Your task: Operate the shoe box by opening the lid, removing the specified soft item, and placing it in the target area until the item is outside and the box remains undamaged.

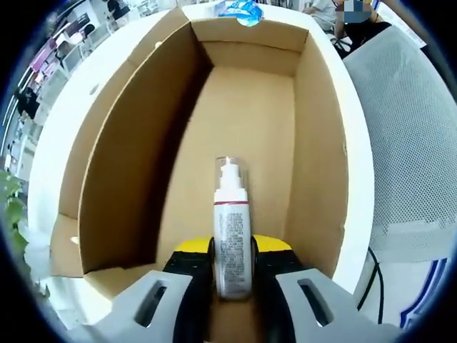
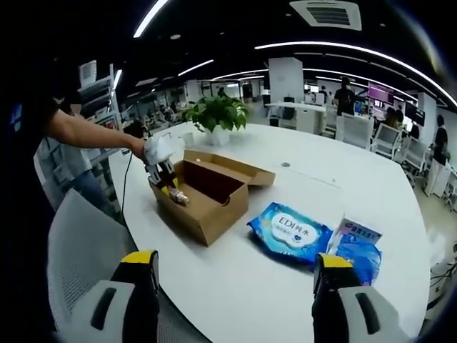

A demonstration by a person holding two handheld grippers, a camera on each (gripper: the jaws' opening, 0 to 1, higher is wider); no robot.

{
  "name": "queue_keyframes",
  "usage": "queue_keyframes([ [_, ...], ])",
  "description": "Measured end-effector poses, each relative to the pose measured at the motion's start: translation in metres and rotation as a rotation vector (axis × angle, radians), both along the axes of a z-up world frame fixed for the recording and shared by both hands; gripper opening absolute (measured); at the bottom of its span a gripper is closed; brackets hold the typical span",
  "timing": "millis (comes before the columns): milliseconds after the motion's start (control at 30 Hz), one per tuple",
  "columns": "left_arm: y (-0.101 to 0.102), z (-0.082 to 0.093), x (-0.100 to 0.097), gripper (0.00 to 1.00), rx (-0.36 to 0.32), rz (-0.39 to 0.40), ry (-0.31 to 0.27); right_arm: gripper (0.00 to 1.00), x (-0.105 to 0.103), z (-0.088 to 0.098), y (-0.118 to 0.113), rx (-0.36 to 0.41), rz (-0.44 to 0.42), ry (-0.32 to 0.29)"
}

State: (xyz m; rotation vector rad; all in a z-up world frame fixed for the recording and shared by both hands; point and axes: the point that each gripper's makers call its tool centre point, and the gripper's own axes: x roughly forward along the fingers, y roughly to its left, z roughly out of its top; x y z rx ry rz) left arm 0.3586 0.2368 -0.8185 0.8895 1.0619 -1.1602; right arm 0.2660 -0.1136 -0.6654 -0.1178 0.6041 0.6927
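A white pump bottle [image 1: 232, 236] with a clear cap and a red band lies lengthwise between my left gripper's [image 1: 232, 251] yellow-tipped jaws, which are shut on it low inside the open cardboard shoe box [image 1: 128, 157]. In the right gripper view the same box [image 2: 207, 207] sits on the white table [image 2: 321, 171] with its lid [image 2: 243, 170] folded back. There the left gripper [image 2: 163, 175] reaches into the box's left end with the bottle [image 2: 178, 195] in it. My right gripper [image 2: 232, 268] hangs well in front of the box, open and holding nothing.
A blue wet-wipes pack [image 2: 289, 232] and a smaller blue tissue pack [image 2: 357, 243] lie right of the box. A potted plant [image 2: 214, 114] stands behind it. A grey mesh chair [image 2: 78, 243] is near the table edge. A person's arm [image 2: 93, 132] holds the left gripper.
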Motion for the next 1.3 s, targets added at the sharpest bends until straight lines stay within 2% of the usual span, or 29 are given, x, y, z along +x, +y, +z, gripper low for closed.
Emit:
queue_keyframes([
  [267,-0.007,0.017,0.006,0.19,-0.048,0.027,-0.046,0.86,0.002,0.006,0.004,0.005,0.021,-0.036],
  [500,-0.011,0.032,0.008,0.19,-0.075,0.017,-0.09,0.81,0.004,0.012,0.012,0.005,0.057,-0.08],
  [800,-0.021,0.058,0.01,0.19,-0.13,0.015,-0.151,0.71,0.007,0.017,0.031,-0.009,0.128,-0.135],
  [1033,-0.035,0.077,0.002,0.19,-0.164,-0.022,-0.187,0.63,0.009,0.023,0.048,-0.016,0.191,-0.19],
  [1300,-0.056,0.098,-0.004,0.19,-0.206,-0.071,-0.237,0.54,0.01,0.026,0.068,-0.018,0.243,-0.223],
])
